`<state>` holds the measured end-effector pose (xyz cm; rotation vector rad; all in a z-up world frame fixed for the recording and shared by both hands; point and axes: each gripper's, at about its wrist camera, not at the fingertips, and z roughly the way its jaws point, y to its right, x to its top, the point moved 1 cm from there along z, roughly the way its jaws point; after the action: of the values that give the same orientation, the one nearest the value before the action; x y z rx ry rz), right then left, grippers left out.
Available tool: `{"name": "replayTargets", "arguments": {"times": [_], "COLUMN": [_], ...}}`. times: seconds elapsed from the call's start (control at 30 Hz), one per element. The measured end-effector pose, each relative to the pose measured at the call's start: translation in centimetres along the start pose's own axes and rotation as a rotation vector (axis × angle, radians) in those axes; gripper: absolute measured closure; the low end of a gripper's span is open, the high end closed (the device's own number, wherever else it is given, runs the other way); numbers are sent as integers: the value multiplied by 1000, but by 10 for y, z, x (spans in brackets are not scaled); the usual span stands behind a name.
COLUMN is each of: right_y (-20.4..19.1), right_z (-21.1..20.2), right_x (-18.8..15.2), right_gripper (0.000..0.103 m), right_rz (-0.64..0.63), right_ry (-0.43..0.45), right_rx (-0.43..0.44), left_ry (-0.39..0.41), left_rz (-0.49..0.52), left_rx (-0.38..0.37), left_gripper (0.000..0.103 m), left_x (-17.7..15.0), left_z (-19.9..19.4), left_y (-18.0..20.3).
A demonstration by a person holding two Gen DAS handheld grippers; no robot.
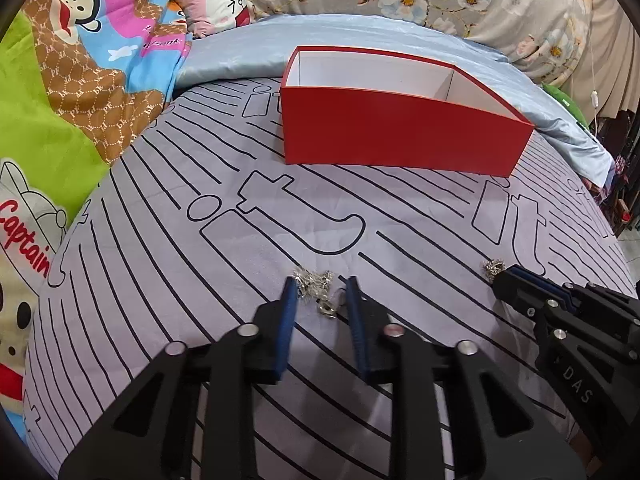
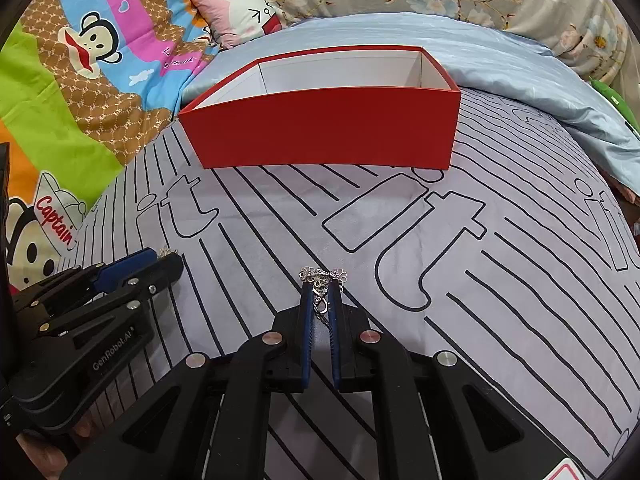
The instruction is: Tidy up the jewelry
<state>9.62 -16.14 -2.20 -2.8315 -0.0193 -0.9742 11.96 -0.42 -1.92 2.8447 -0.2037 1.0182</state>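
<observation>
- Looking along the left gripper (image 1: pixel 321 285) in its own view, the blue fingers (image 1: pixel 289 300) stood a little apart with a silver jewelry piece (image 1: pixel 316 286) lying between them on the striped bedsheet (image 1: pixel 160 240); the pads seemed to flank it rather than pinch it, so I judged no grip made there yet.
- The red box (image 1: pixel 400 132) sat on the sheet at about twelve to one o'clock from those fingertips, well apart, its white inside bare as far as could be seen.
- At three o'clock the right gripper (image 1: pixel 502 276) showed, with a small silver cluster (image 1: pixel 493 269) at its tip.
- Turning to the right wrist view, the right gripper (image 2: pixel 321 286) was nearly closed, and its fingers (image 2: pixel 307 300) pinched a silver chain with flower links (image 2: pixel 323 276) that stuck out past the tips and trailed back between them.
- The box (image 2: pixel 320 136) lay at twelve o'clock, well apart; the left gripper (image 2: pixel 164 258) was at nine o'clock, low on the sheet.
- The step in hand looked like picking up, one piece per hand. Next, the left would need to close fully on its piece, then both would lift and carry over the near wall of the box before letting go.
</observation>
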Motion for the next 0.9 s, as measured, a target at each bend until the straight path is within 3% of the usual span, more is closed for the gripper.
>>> {"name": "replayTargets", "arguments": {"times": [0.1, 0.5, 0.9], "right_y": [0, 3, 12], "right_z": [0, -10, -47], "right_x": [0, -4, 19], "right_gripper": [96, 96, 96], "right_rz": [0, 17, 24], "right_ry": [0, 7, 98], "right_rx": [1, 21, 29], "left_ry": [1, 8, 76], "left_rz": [-10, -22, 6], "left_rx": [-19, -51, -80], "left_gripper": [93, 93, 93], "left_x": [1, 2, 30], "left_z": [0, -9, -43], "left_y": [-3, -2, 13]}}
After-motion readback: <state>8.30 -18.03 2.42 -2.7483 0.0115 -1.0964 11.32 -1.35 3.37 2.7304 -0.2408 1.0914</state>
